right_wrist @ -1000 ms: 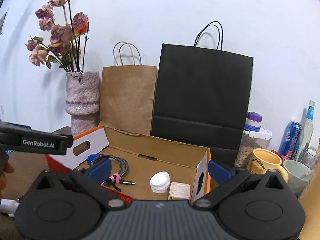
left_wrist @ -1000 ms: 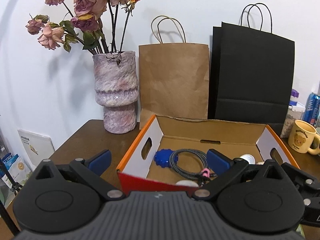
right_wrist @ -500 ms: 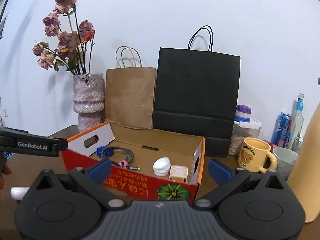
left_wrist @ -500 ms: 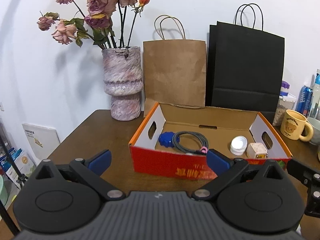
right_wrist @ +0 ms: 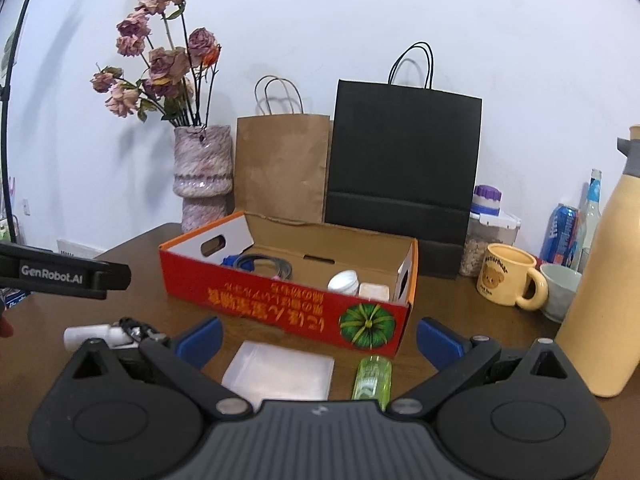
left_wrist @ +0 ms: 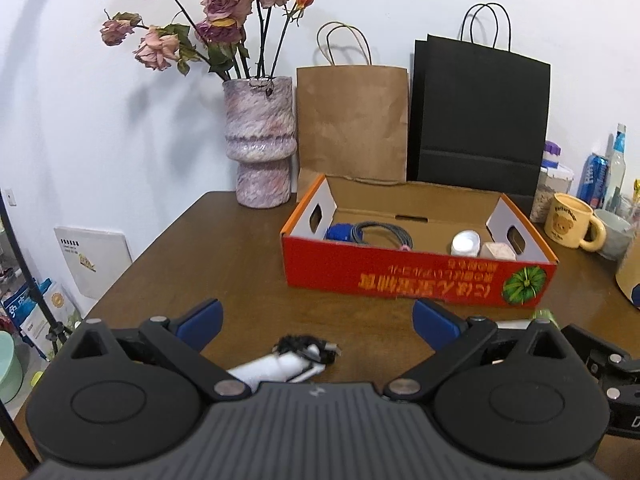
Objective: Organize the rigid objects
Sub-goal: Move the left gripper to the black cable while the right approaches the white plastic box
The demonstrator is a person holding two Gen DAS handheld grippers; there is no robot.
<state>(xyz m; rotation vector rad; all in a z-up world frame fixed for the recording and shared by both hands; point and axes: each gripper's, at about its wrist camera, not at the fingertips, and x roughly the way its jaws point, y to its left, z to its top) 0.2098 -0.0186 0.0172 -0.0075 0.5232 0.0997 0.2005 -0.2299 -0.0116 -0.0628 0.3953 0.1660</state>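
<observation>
Both grippers have drawn back from the box since the earlier frames, so the items lying on the table in front of it now show. Nearest, the left gripper (left_wrist: 316, 320) hangs spread wide and empty over the wooden table (left_wrist: 224, 264), with a white tube (left_wrist: 268, 366) and its dark tangled attachment at 6 o'clock just under the jaws. The right gripper (right_wrist: 318, 334) is likewise released and holds nothing; a clear flat packet (right_wrist: 280, 372) lies between its fingers at 6 o'clock, and a green bottle (right_wrist: 372, 376) on its side just to the right. Farther off, at 12 o'clock, the red cardboard box (left_wrist: 416, 276) already holds a coiled cable (left_wrist: 380, 232), a white jar (left_wrist: 464, 242) and a pale cube. Risks, as a judgement: the bottle lies on its side and could roll away if a finger nudges it; the thin packet may slide under the pads instead of lifting; the tube's tangle could snag. At 2 o'clock a yellow mug (right_wrist: 508, 280) and tall cream flask (right_wrist: 604, 280) stand where a wide swing could knock them.
</observation>
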